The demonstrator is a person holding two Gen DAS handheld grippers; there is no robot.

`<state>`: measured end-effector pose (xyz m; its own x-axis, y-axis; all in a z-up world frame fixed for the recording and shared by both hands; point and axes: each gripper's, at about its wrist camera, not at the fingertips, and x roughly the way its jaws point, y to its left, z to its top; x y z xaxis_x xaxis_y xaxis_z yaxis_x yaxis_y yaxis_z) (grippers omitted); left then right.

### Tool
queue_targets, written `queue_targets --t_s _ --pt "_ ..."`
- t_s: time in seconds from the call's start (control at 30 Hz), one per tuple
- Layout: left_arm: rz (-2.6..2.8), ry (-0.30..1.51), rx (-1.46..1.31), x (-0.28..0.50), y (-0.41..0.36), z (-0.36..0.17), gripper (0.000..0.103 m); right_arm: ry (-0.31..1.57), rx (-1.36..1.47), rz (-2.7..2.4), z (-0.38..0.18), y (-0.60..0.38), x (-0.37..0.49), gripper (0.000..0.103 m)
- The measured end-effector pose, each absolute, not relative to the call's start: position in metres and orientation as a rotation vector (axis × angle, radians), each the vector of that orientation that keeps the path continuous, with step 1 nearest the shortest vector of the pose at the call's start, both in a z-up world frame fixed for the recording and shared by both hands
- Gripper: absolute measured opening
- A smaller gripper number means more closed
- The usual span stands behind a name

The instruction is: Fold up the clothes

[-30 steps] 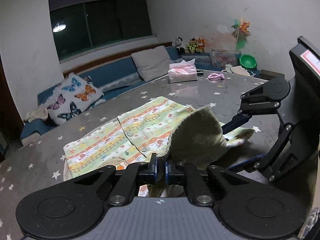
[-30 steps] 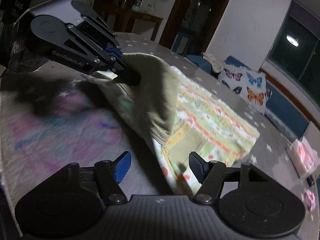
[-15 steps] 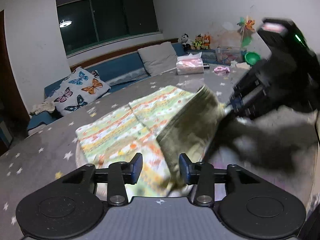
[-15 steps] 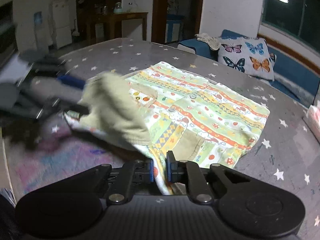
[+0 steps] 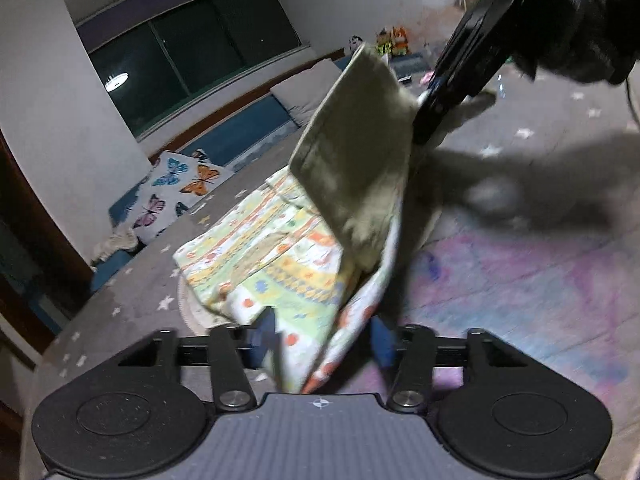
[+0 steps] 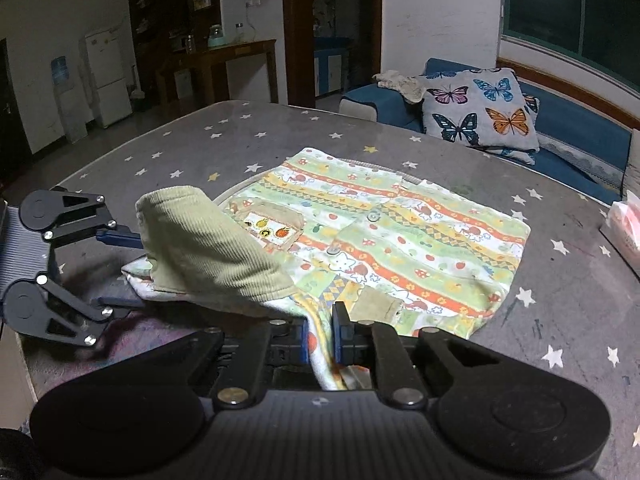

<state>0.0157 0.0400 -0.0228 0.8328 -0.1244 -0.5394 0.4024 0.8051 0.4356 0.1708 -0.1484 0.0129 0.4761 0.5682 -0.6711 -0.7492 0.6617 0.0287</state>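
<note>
A child's patterned shirt (image 6: pixel 404 240) with green, yellow and orange stripes lies on the grey star-print table (image 6: pixel 240 152). Its olive corduroy sleeve (image 6: pixel 208 252) is lifted and folded over. My right gripper (image 6: pixel 320 336) is shut on the shirt's near hem. In the left wrist view the shirt (image 5: pixel 272 248) hangs with the olive sleeve (image 5: pixel 356 152) raised. My left gripper (image 5: pixel 320 340) is open with cloth draped between its fingers. The left gripper also shows in the right wrist view (image 6: pixel 124 268), beside the sleeve. The right gripper's arm (image 5: pixel 460 72) shows in the left wrist view.
A butterfly cushion (image 6: pixel 480 112) sits on a blue sofa (image 6: pixel 580 140) beyond the table. A pink tissue pack (image 6: pixel 624 232) lies at the table's right edge. A purple-stained patch (image 5: pixel 520 280) marks the table near me. Soft toys (image 5: pixel 392 40) stand at the far wall.
My left gripper let go of the sleeve and opened. My right gripper closed on the shirt's hem and now lifts it, raising the sleeve.
</note>
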Motion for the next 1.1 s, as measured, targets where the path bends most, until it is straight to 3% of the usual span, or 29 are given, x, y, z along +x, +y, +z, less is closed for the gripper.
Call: queue_targets --t_s 0.1,0.2,0.7,1.1 --pt "-0.283 0.527 0.566 0.019 0.049 -0.021 0.012 0.689 -0.282 0.806 0.012 -0.149 0.168 0.008" --pt "-0.267 0.503 0.545 0.015 0.055 -0.011 0.008 0.66 -0.29 0.8 0.013 -0.15 0.158 0.007" --pt "-0.372 0.494 0.465 -0.098 0.046 0.066 0.008 0.682 -0.319 0.921 0.055 -0.187 0.041 0.006" --pt "-0.323 0.496 0.4 0.009 0.073 0.071 0.008 0.709 -0.356 0.883 0.07 -0.158 0.133 0.006"
